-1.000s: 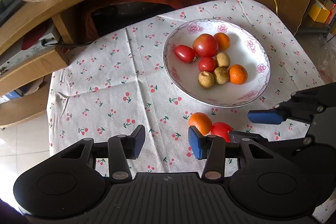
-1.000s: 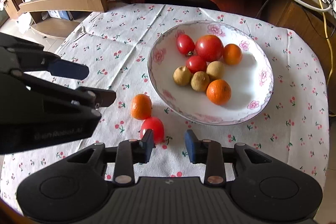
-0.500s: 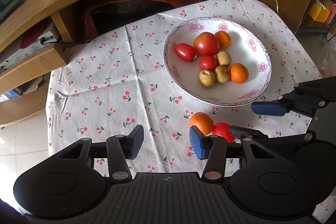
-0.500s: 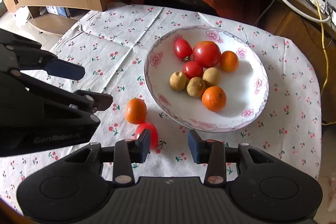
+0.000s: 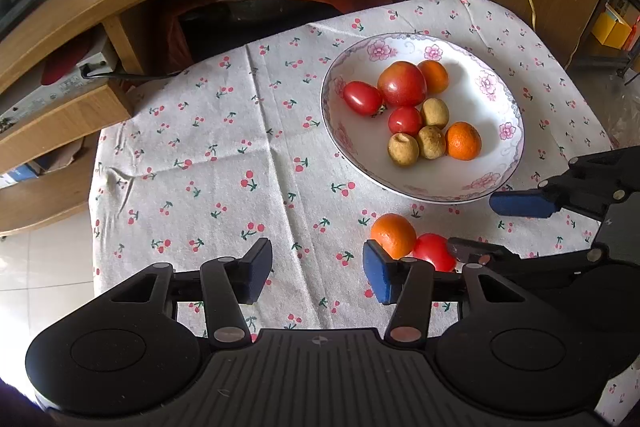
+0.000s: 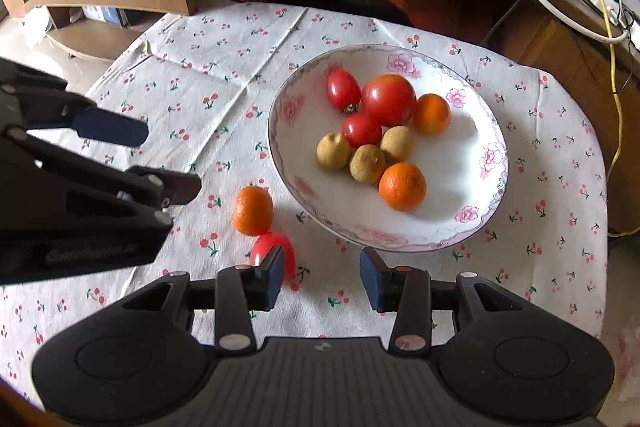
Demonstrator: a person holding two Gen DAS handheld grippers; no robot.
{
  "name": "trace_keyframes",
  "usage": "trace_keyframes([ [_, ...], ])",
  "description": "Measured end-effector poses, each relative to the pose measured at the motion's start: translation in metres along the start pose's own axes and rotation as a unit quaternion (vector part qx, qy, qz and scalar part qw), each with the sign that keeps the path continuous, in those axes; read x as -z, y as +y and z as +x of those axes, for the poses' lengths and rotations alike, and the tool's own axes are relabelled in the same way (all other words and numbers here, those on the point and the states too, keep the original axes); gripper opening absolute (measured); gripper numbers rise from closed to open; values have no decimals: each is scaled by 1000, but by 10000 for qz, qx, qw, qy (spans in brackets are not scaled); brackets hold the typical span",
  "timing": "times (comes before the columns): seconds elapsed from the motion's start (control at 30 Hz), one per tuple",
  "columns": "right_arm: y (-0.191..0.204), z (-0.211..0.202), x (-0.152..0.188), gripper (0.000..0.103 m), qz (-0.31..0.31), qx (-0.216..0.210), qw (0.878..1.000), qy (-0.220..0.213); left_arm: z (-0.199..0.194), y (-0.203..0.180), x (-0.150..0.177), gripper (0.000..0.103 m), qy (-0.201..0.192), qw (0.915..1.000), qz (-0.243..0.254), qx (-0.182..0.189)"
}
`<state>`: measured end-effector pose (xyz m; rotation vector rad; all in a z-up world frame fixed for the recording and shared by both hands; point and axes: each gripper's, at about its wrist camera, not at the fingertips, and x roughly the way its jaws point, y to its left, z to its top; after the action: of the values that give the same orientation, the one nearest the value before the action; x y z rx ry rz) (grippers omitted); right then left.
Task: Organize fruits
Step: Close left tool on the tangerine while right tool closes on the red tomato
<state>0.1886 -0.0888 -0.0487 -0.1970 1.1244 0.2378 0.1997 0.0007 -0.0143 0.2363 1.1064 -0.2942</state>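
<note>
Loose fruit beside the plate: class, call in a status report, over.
Both grippers open, empty. Small orange and red tomato touching on cloth, outside plate. Right gripper nearest tomato; path clear.

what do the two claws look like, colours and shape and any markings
Both are matte black plastic. Each claw, left and right, has two fingers tipped with blue pads, carried on linkage bars with silver rivets. Behind sits a ribbed plate between two round discs. No cables or sleeves show; no marking is readable.

cloth [image 5: 224, 163]: white, red cherries; plate [image 5: 508, 131]: white, pink flowers; mandarin [image 5: 393, 235]: orange
</note>
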Motion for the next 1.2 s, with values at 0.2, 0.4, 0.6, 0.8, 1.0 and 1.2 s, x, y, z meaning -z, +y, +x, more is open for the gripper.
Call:
trace_keyframes([
  [0.2, -5, -1, -2, 45, 82, -76, 9999, 115, 1, 2, 0, 60, 8, 10000, -21, 12],
  [0.4, -13, 1, -3, 46, 463, -546, 9972, 204, 0, 2, 0, 60, -2, 10000, -43, 22],
  [0.6, -8, 8, -3, 49, 469, -650, 9965, 250, 1, 2, 0, 60, 24, 10000, -40, 8],
  [0.8, -2, 18, -4, 49, 549, -916, 9937, 339, 3, 6, 0, 62, 55, 9999, -90, -6],
  [1.0, 3, 17, -4, 30, 583, -1153, 9912, 276, 6, 8, 0, 62, 97, 9998, -150, 51],
  [1.2, -5, 5, 9, 29, 495, -1102, 9923, 277, 10, 0, -3, 62, 136, 9996, -166, 209],
])
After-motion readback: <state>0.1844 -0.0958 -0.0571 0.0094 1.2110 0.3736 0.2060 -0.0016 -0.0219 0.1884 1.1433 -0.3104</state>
